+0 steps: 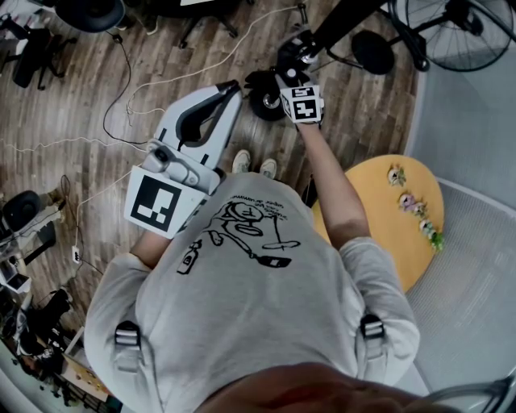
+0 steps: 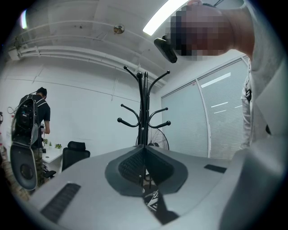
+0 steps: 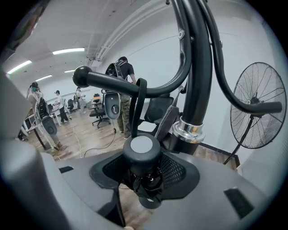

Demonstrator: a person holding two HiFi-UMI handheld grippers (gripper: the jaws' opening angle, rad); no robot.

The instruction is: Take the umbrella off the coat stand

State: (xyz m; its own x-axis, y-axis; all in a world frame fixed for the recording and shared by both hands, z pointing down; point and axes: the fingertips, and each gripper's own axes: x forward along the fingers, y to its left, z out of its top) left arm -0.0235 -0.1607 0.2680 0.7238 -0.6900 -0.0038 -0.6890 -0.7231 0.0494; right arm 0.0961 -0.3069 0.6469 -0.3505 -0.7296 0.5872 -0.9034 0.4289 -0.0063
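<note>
A black coat stand (image 3: 198,67) rises right in front of my right gripper; its pole (image 1: 343,20) slants across the top of the head view. A folded black umbrella (image 3: 142,150) hangs by its strap (image 3: 138,103) from a ball-tipped hook (image 3: 117,83). My right gripper (image 3: 143,164) is shut on the umbrella's round handle, also visible in the head view (image 1: 290,58). My left gripper (image 1: 232,87) is held lower left, pointing up at the stand (image 2: 144,112), jaws together and empty (image 2: 144,150).
A standing fan (image 1: 459,28) is beside the stand. A round yellow table (image 1: 379,242) with small figures is to my right. Cables (image 1: 121,89) trail over the wooden floor. Office chairs and people (image 3: 121,90) are further back.
</note>
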